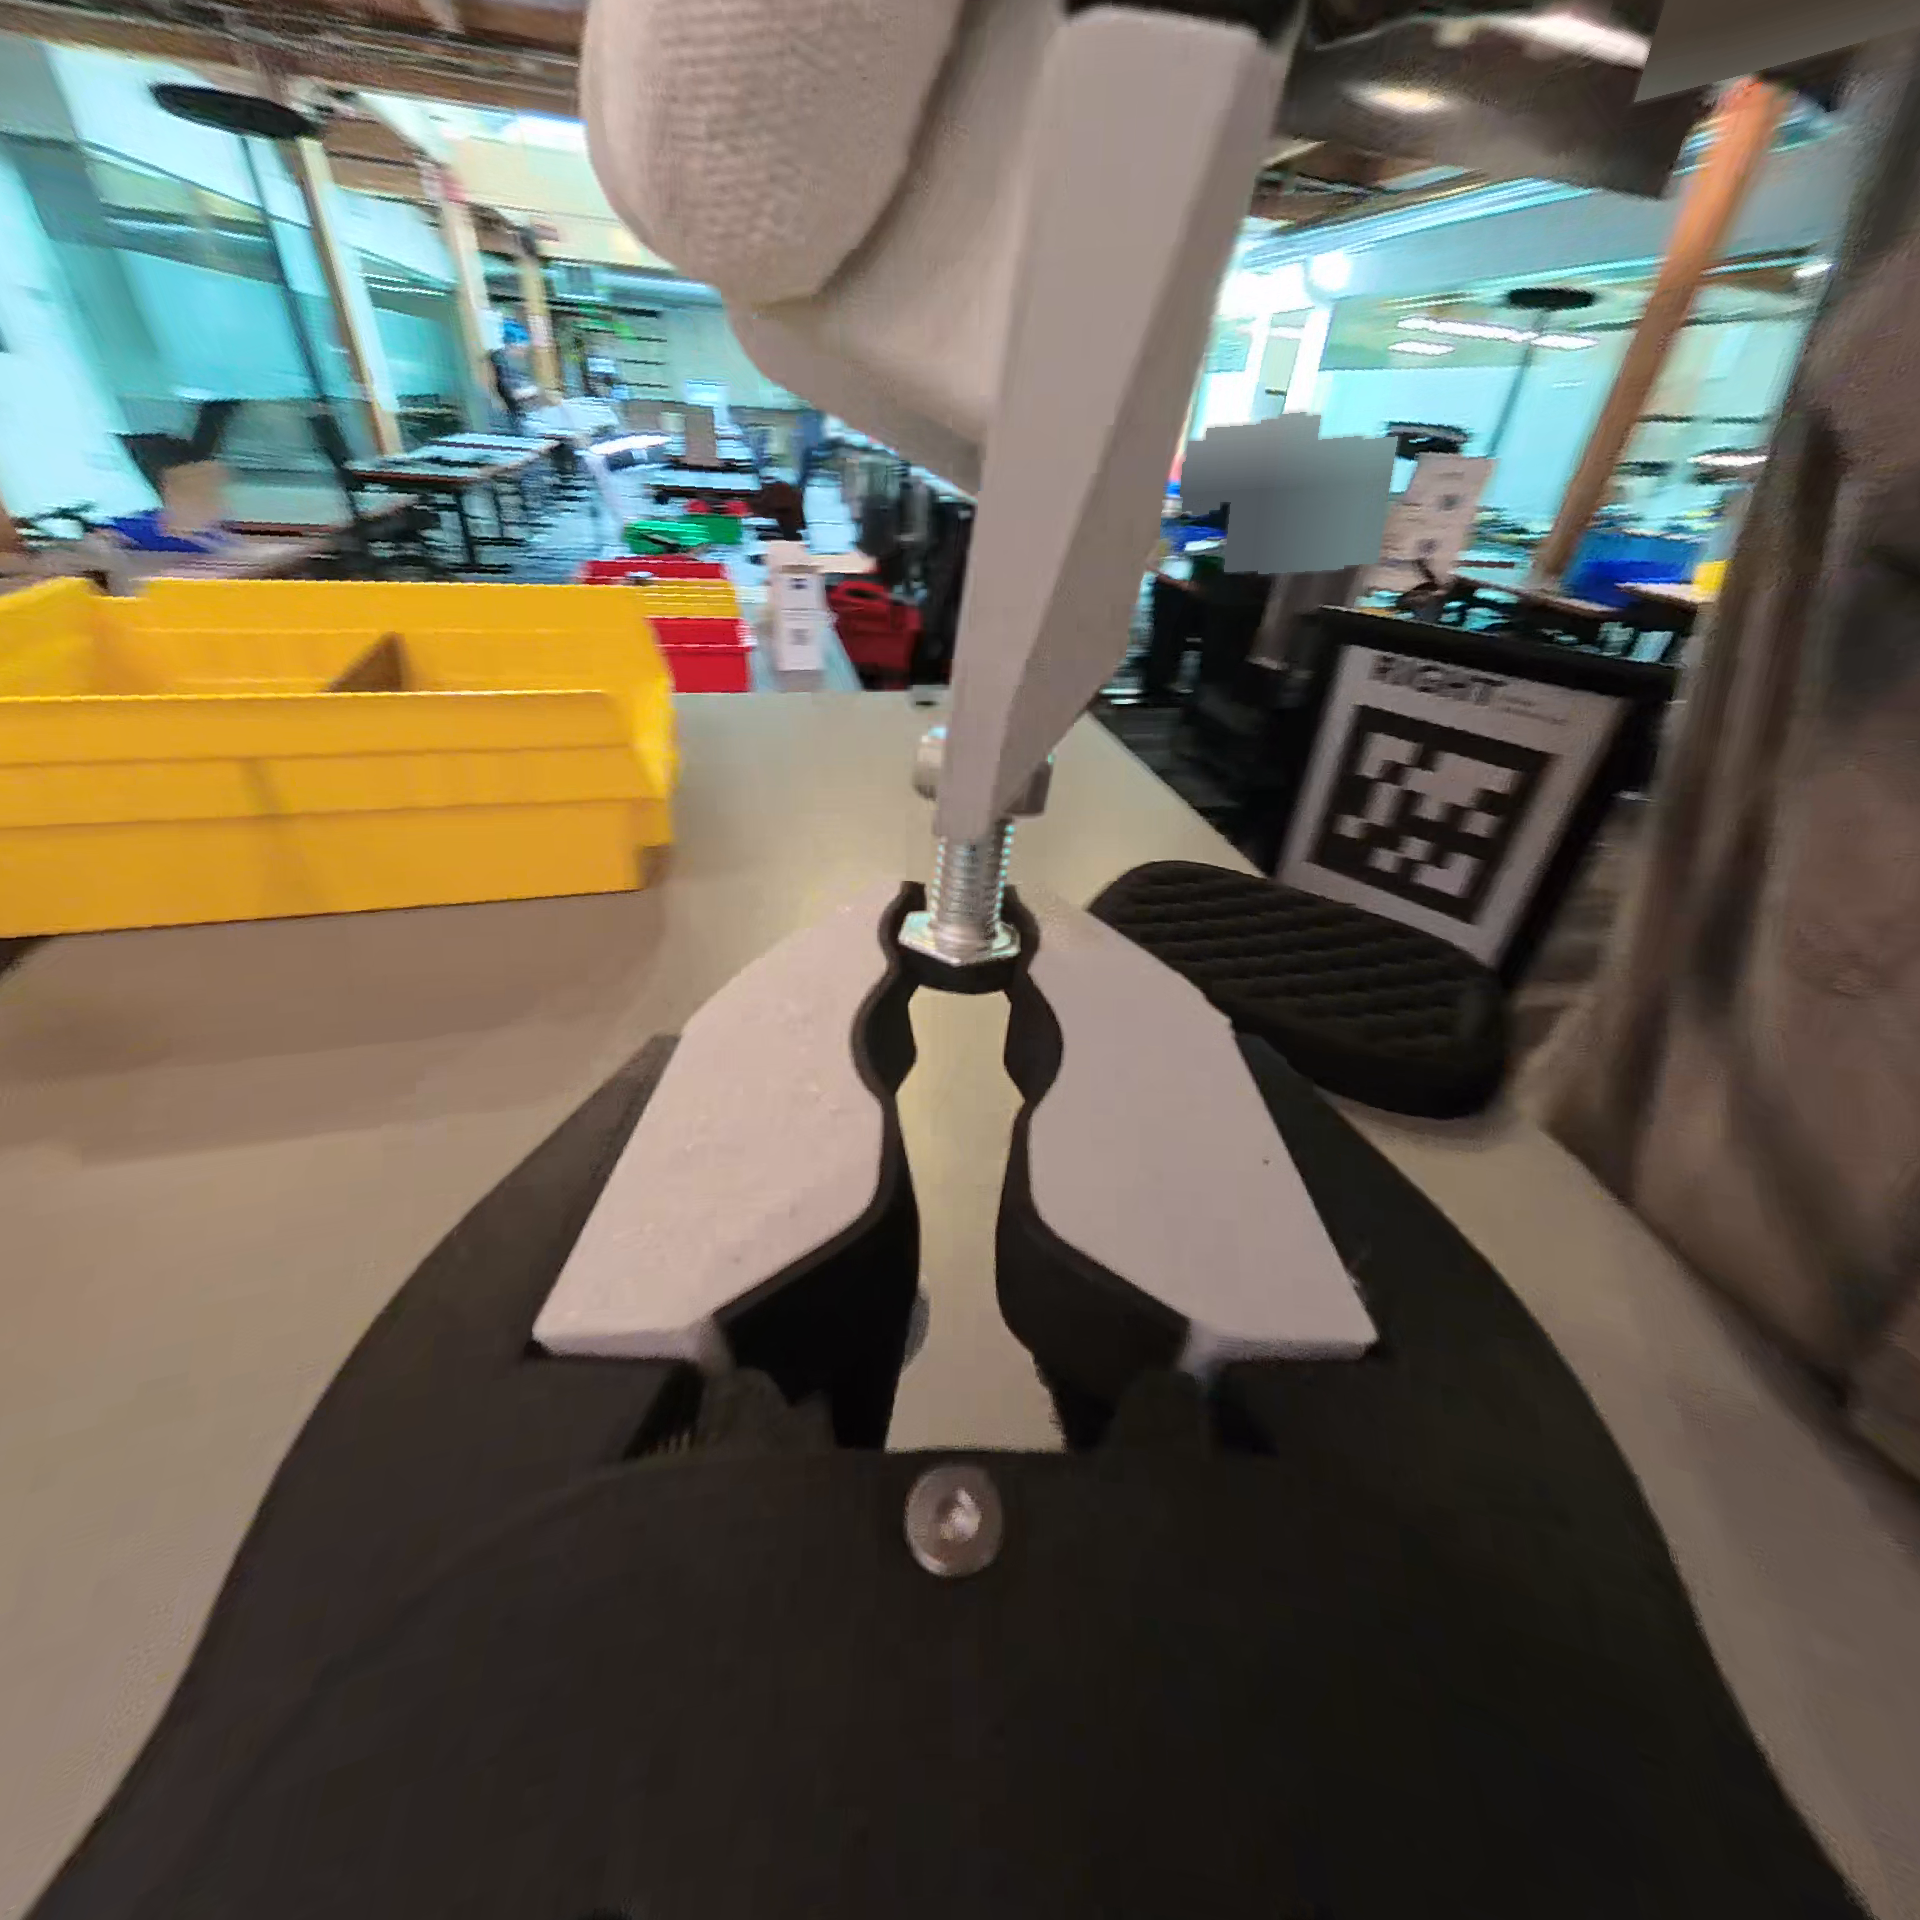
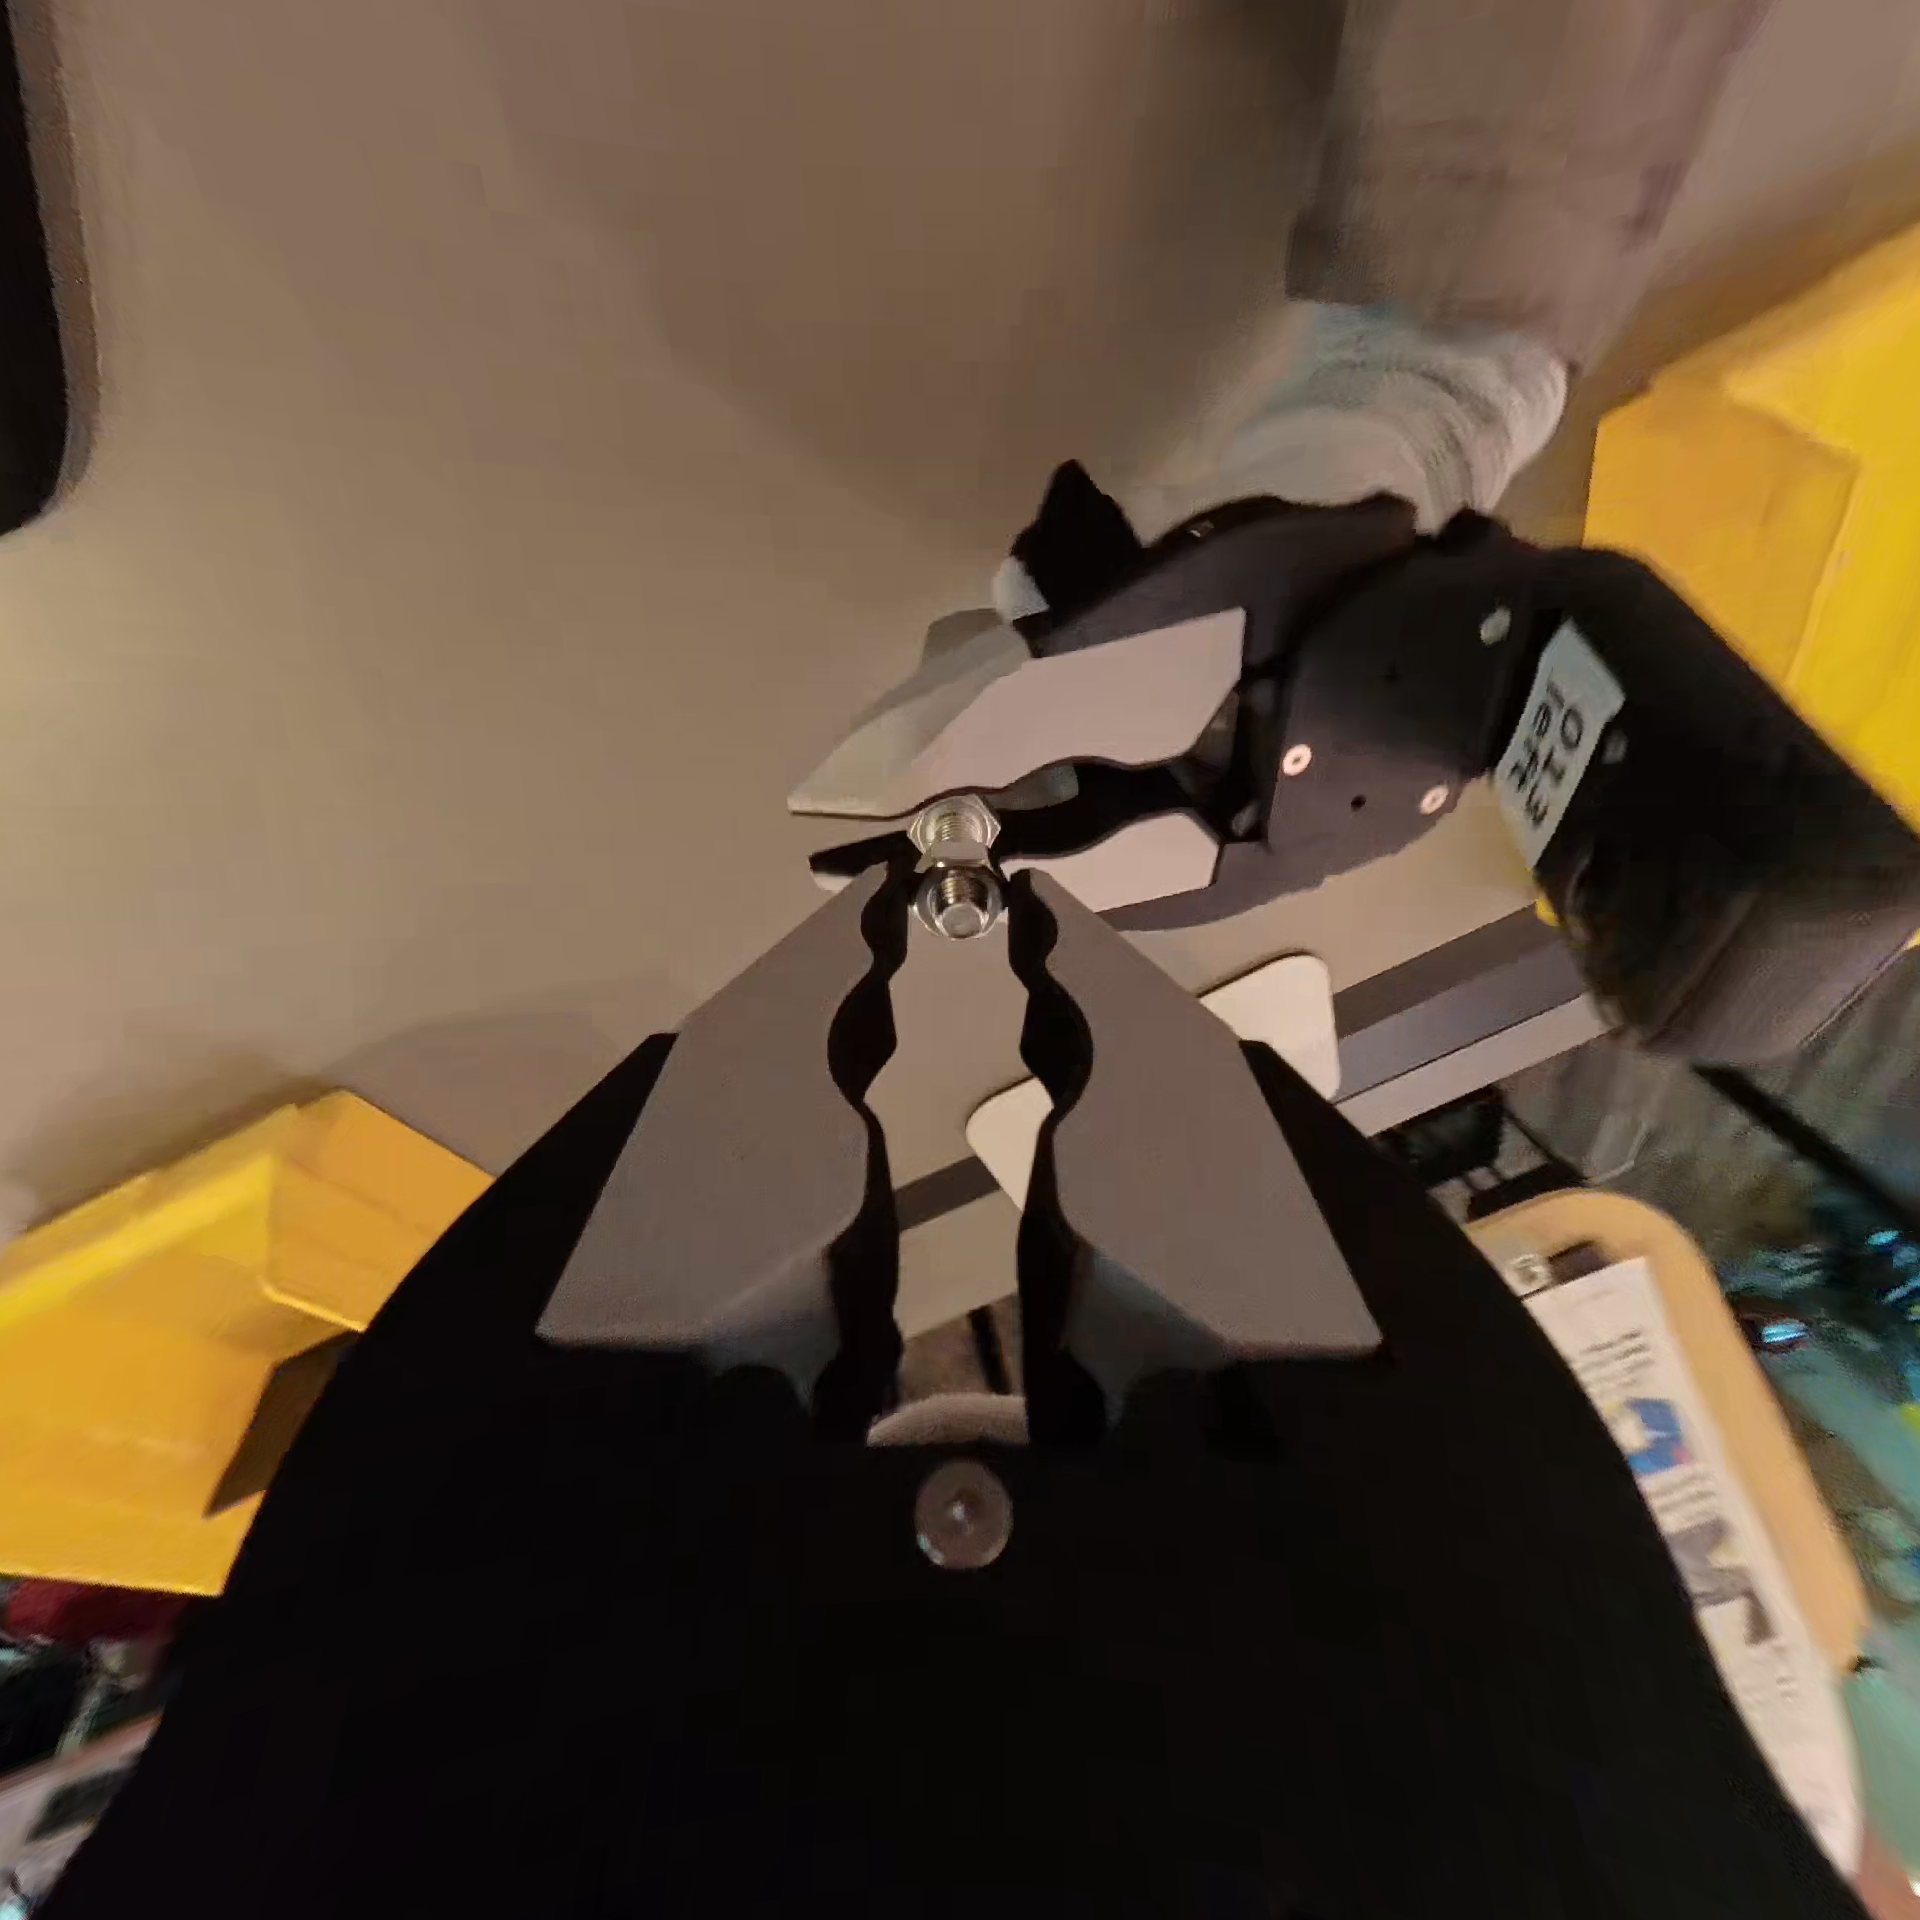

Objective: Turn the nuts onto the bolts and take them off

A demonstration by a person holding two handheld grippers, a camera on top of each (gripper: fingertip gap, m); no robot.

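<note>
The left gripper [image 1: 956,940] is clamped on a silver hexagonal steel nut [image 1: 954,943] threaded on a zinc-plated bolt [image 1: 968,878]. The right gripper [image 2: 954,914], descending from above, is clamped on the bolt's head end. Both have grey fingers with black scalloped pads, above the grey table [image 1: 312,1091]. A yellow plastic bin [image 1: 322,748] stands left.

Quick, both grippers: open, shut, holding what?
Left gripper: shut on the nut at the bolt's lower end.
Right gripper: shut on the bolt's upper end.
</note>
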